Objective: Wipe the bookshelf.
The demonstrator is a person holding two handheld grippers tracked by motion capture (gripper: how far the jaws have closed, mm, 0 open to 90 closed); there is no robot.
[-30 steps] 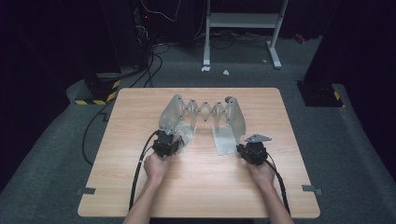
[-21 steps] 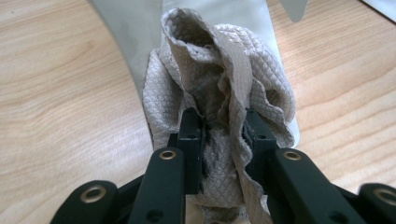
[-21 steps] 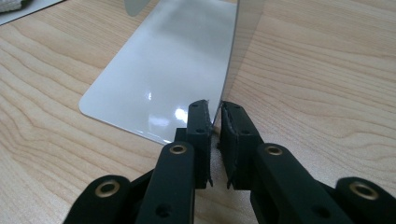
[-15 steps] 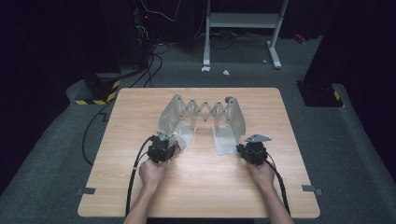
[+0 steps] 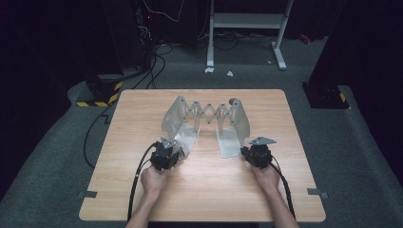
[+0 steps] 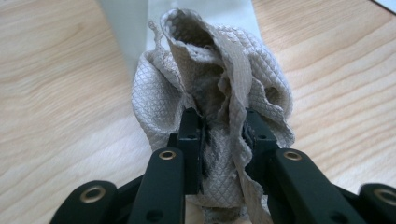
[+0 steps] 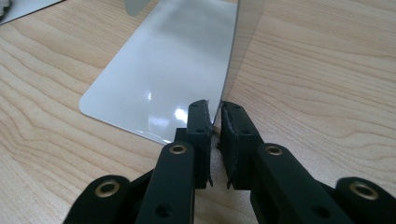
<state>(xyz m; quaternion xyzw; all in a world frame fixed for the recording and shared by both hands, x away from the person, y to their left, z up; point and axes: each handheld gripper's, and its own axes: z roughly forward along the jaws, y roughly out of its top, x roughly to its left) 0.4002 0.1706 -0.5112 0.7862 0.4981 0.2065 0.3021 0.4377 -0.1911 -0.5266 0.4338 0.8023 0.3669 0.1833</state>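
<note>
Seen from above, a light wooden table (image 5: 199, 199) carries an expandable metal bookend rack (image 5: 206, 118): two upright grey end plates joined by a scissor lattice, each plate with a flat foot lying on the tabletop toward the person. The person's forearms enter from the near edge, one hand-held gripper in each hand. The left gripper (image 5: 167, 154) sits at the near end of the left foot plate; in the left gripper view its two black jaws are closed to a narrow gap on a crumpled grey quilted cloth (image 6: 212, 100), which bunches up between and above the pads and rests against the pale metal plate (image 6: 130, 28) beyond it. The cable of this gripper (image 5: 138, 185) curves back along the left forearm. The right gripper (image 5: 254, 153) is at the near right corner of the right foot plate; in the right gripper view its jaws stand narrow, pinching the lower near edge of the upright end plate (image 7: 243, 51), with the shiny foot plate (image 7: 159, 79) spreading flat on the wood to the left of the jaws. The grey three-cornered plate (image 5: 263, 140) on top of the right gripper faces upward. The floor around the table is dark grey carpet (image 5: 361, 156), with a white stand frame (image 5: 247, 21) behind.
</note>
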